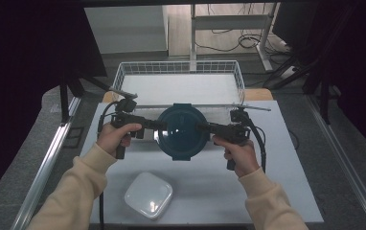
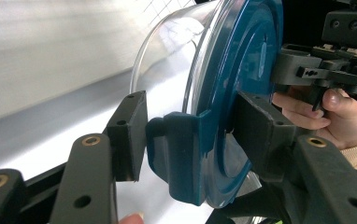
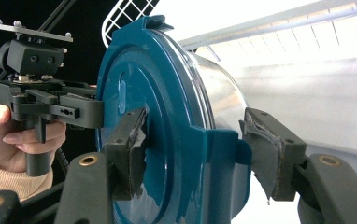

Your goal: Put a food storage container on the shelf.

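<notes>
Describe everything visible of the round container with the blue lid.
The container is a round, clear bowl, glass or plastic, closed by a dark blue lid with clip tabs at its rim. It is held above the white table, lid up. The left claw and right claw each straddle a side clip.

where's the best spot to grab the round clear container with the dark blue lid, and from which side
Grip the round clear container with the dark blue lid at its two opposite lid latch tabs, one gripper from each side. The tabs jut past the round rim and give flat faces, unlike the smooth curved wall. The left gripper and right gripper straddle them so.
</notes>
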